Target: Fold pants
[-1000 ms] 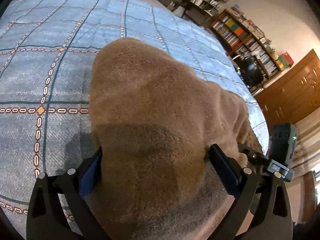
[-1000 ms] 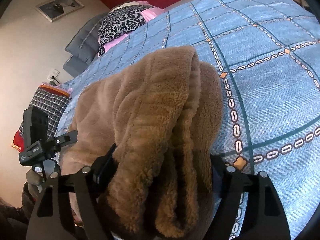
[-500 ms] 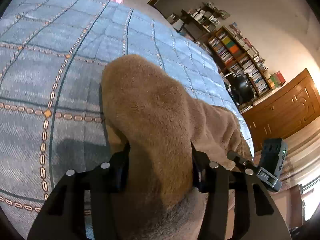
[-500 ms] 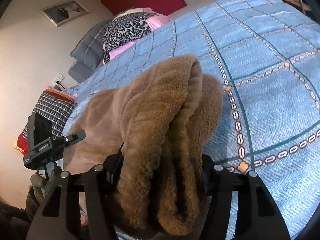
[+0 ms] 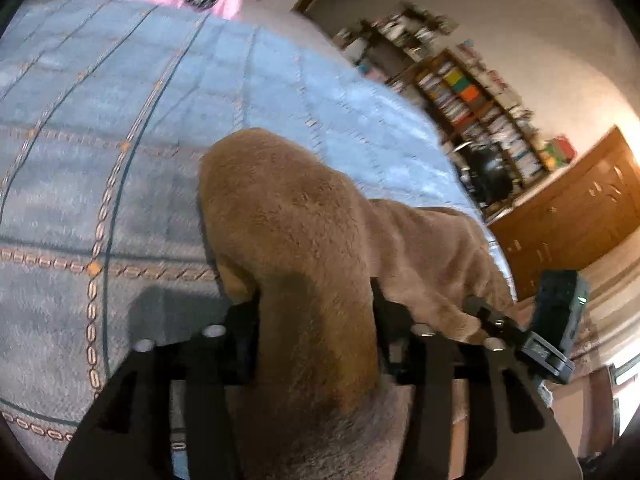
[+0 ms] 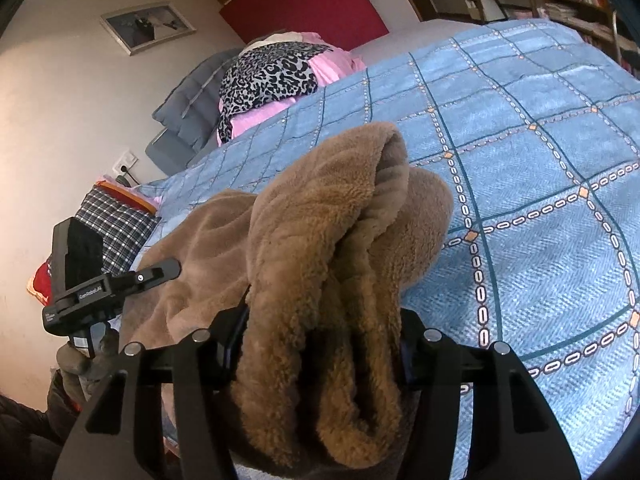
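Brown fleece pants point(image 5: 296, 216) lie bunched on a blue patterned bedspread point(image 5: 100, 140). My left gripper point(image 5: 316, 312) is shut on one bunched end of them, and the fabric bulges up between its jaws. My right gripper point(image 6: 320, 340) is shut on the other end, a thick wad with a ribbed band point(image 6: 384, 196). The pants point(image 6: 320, 240) stretch between the two grippers. The right gripper shows at the right in the left wrist view point(image 5: 516, 336). The left one shows at the left in the right wrist view point(image 6: 108, 288).
The bedspread point(image 6: 540, 160) stretches ahead and to the sides. Pink and leopard-print clothes point(image 6: 272, 76) and grey pillows point(image 6: 192, 108) lie at the head of the bed. A checked cushion point(image 6: 112, 224) sits by the wall. Bookshelves point(image 5: 480, 108) and a wooden cabinet point(image 5: 580, 216) stand beyond the bed's edge.
Both grippers have closed on the pants, from wide open a second ago. Both have lifted and tilted, raising the gathered fabric off the bedspread.
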{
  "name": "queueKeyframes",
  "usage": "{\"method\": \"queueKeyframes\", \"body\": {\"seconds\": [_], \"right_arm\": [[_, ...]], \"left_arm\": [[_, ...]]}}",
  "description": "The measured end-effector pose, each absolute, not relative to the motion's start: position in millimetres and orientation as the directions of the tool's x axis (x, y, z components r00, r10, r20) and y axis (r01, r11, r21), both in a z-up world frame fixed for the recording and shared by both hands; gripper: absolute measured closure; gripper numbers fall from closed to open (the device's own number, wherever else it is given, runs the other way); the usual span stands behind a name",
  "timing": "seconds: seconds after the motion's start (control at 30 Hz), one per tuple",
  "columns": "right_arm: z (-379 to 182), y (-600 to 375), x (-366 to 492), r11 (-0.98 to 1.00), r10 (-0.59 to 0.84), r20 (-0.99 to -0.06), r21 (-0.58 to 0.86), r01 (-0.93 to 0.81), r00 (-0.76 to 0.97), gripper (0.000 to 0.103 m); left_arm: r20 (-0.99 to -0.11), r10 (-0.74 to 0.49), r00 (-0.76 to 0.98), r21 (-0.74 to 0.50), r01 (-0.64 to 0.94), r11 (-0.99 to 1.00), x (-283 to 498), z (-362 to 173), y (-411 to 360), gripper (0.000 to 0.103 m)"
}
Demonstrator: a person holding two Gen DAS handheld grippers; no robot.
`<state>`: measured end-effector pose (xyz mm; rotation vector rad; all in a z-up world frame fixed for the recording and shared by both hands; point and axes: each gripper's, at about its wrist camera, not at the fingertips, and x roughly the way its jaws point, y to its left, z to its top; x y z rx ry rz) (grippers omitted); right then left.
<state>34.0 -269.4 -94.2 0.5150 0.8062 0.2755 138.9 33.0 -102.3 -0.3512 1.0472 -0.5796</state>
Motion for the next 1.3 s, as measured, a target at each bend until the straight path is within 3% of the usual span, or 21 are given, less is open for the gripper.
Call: {"method": "queueKeyframes", "body": {"seconds": [0.13, 0.3, 0.53, 0.63, 1.0, 1.3], "right_arm": [[-107.4, -272.3, 34.1, 0.839, 0.428, -0.629, 0.543, -0.026, 0.649, 0.046], [-117.4, -277.8, 33.1, 0.824, 0.44, -0.632, 0.567, -0.006, 0.638, 0.046], [-117.3, -277.1, 30.8, 0.821, 0.443, -0.62, 0.57, -0.016, 0.648, 0.046], [-108.7, -274.6, 32.8, 0.824, 0.446, -0.608, 0.566, -0.035, 0.657, 0.046], [-66.1, -280.9, 79.4, 0.839, 0.415, -0.541, 0.539, -0.077, 0.732, 0.047], [-50.4, -294.0, 182.6, 0.884, 0.348, -0.541, 0.46, -0.077, 0.766, 0.047]], "left_arm": [[-0.749, -0.588, 0.307, -0.545, 0.22, 0.809, 146.1, -129.8, 39.8, 0.019], [-0.74, -0.637, 0.216, -0.601, 0.211, 0.771, 159.6, -151.3, 38.6, 0.019], [-0.646, -0.729, 0.225, -0.686, 0.249, 0.684, 158.1, -143.3, 39.6, 0.055], [-0.611, -0.743, 0.272, -0.687, 0.286, 0.669, 158.0, -127.3, 40.4, 0.064], [-0.555, -0.731, 0.396, -0.618, 0.392, 0.682, 204.6, -65.4, 25.6, 0.066], [-0.543, -0.705, 0.456, -0.596, 0.383, 0.706, 295.6, -59.2, 4.8, 0.066]]}}
